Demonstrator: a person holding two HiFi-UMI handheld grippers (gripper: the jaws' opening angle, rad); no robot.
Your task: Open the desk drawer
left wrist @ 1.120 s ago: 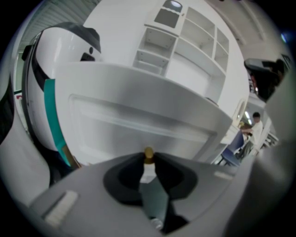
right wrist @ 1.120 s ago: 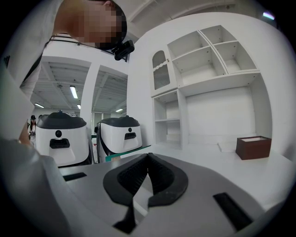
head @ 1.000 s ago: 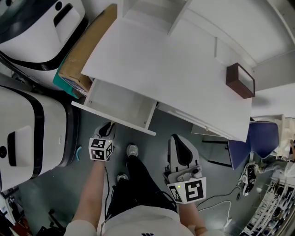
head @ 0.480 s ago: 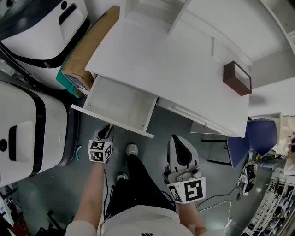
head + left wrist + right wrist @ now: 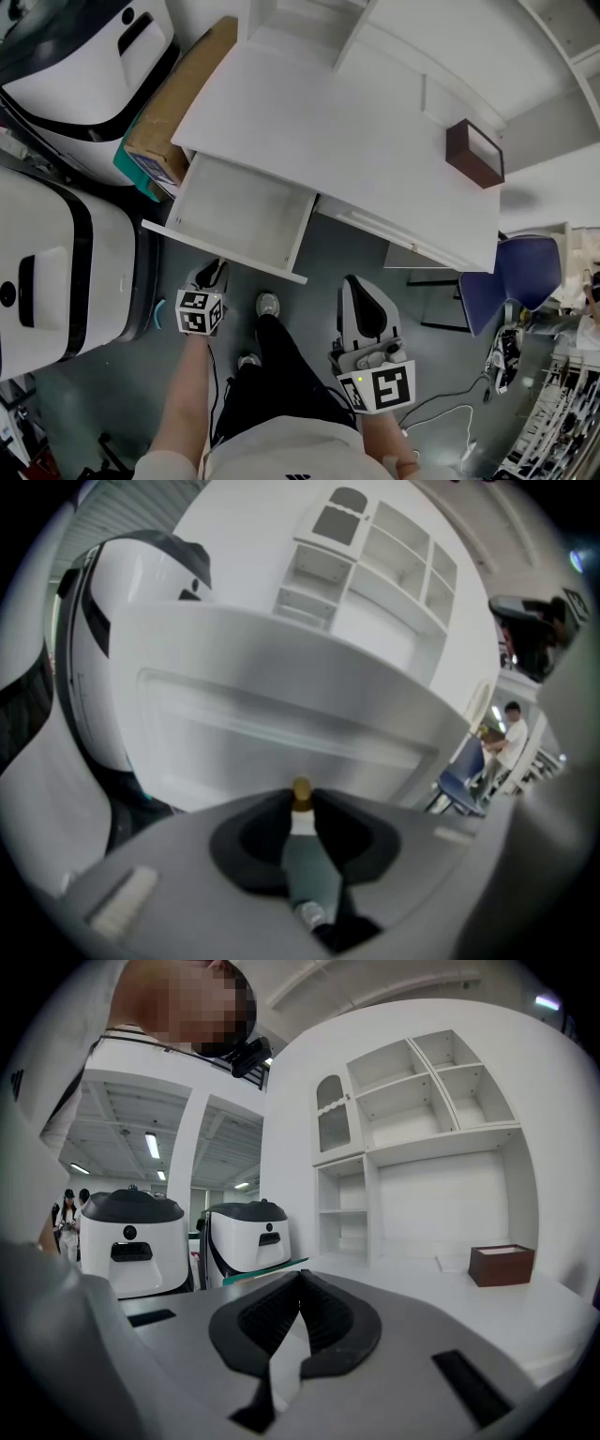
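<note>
White desk, drawer drawn well out by its knob
Grey floor lies under the desk (image 5: 356, 141); its drawer (image 5: 239, 211) stands far out of the desk body, bare inside, its front right against the fingers of the left gripper (image 5: 217, 266), which pinch the small brass knob (image 5: 301, 794) at their tips. The right gripper (image 5: 355, 281) hangs apart, its fingers closed together on nothing, the desk edge well ahead of them. Opening looks all but done: at most a little more pull, then letting go
</note>
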